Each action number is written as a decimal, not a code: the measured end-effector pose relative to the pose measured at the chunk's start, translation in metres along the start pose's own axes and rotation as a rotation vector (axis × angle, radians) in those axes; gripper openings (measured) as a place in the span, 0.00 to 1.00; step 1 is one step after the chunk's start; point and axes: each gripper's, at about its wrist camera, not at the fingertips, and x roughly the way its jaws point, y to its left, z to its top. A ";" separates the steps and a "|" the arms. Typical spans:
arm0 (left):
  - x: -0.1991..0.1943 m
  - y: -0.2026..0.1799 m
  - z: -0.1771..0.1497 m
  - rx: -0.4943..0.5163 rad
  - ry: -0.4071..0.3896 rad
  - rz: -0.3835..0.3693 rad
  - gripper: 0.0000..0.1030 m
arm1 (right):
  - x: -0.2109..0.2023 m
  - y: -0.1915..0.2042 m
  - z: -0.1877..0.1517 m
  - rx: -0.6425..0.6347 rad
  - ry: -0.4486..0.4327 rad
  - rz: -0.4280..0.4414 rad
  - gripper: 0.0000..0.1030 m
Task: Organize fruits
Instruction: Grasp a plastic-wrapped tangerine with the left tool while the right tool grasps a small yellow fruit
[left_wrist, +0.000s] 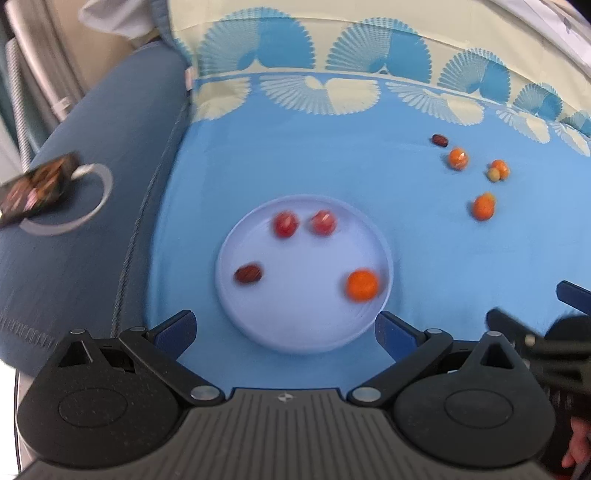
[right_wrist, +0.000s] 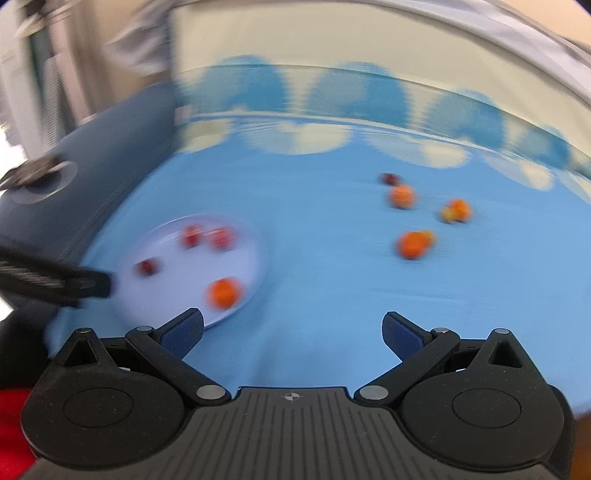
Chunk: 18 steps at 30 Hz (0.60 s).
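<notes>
While both the left gripper (left_wrist: 286, 332) and right gripper (right_wrist: 291, 334) gape empty, the round pale-blue plate (left_wrist: 295, 332) holds a blurred oblong dark-red date (left_wrist: 248, 273), lying left-right.

A pale lavender round plate (left_wrist: 258, 325) lies on a sky-blue cloth (left_wrist: 332, 158) bordered with cream and deeper-blue fan-shell patterns. On the plate just ahead of the left tool (left_wrist: 286, 328) are two red round fruits (left_wrist: 285, 223), one dark maroon oval fruit (left_wrist: 248, 274) and one bright orange round fruit (left_wrist: 362, 285). Further orange fruits (left_wrist: 483, 206) dot the cloth ahead-right. Both tools are black with navy-blue fingertips (right_wrist: 400, 334).
</notes>
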 end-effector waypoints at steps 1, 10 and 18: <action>0.004 -0.007 0.009 0.012 -0.003 -0.001 1.00 | 0.008 -0.012 0.003 0.030 -0.006 -0.033 0.99; 0.062 -0.091 0.103 0.142 -0.032 -0.084 1.00 | 0.105 -0.121 0.044 0.248 -0.018 -0.229 0.92; 0.144 -0.175 0.181 0.216 -0.031 -0.185 1.00 | 0.196 -0.156 0.067 0.342 0.053 -0.211 0.69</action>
